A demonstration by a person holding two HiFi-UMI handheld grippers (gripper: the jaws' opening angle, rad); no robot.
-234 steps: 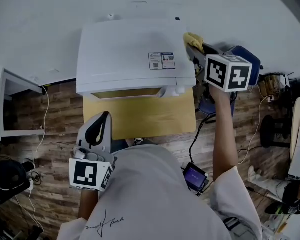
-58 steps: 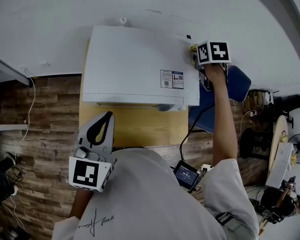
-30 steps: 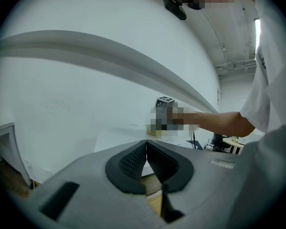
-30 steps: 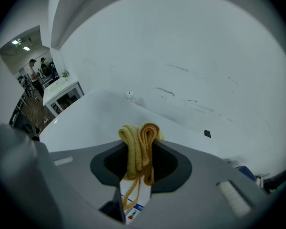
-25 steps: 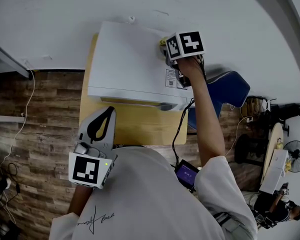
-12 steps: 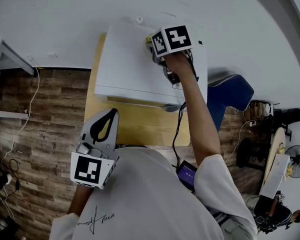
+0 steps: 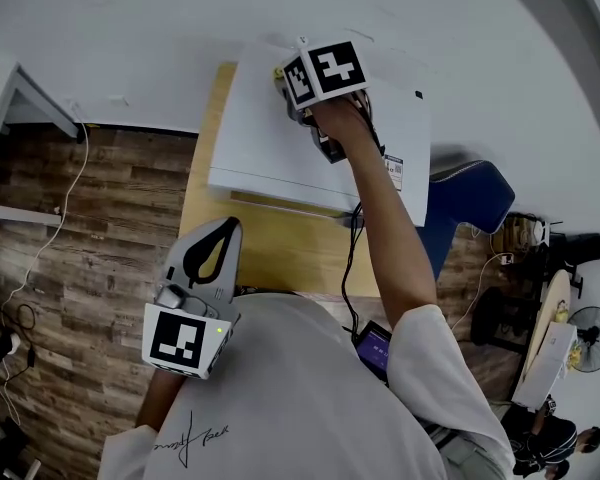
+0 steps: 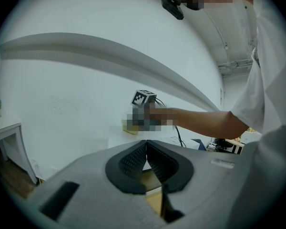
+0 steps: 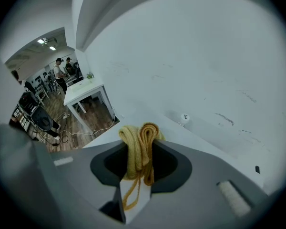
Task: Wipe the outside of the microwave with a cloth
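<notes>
Holding the cloth clamped in the right gripper, I am working at the far part of the microwave top panel, close to the wall. The right gripper view is showing the yellow cloth bunched and folded between the two jaws, with a loose strand hanging below them.

Recommended procedure for this step, as I am judging it:

1. I am keeping the grip firm, because the cloth is gathered into a narrow roll and could slip under sideways drag.
2. I am tilting the gripper so that the cloth bulge, not the grey jaw tips, is meeting the white panel. Hard contact would scratch.
3. I am planning overlapping left-to-right passes, advancing from the far edge toward the near edge, with light, even pressure.
4. I am watching the cable trailing along the right forearm, so that it is not dragging over wiped areas.
5. I am staying clear of the wall at the far edge.

The left gripper is idling near the body, at the near left of the wooden table, with its jaws together and nothing between them. I am keeping it available for steadying the microwave if it starts sliding.
</notes>
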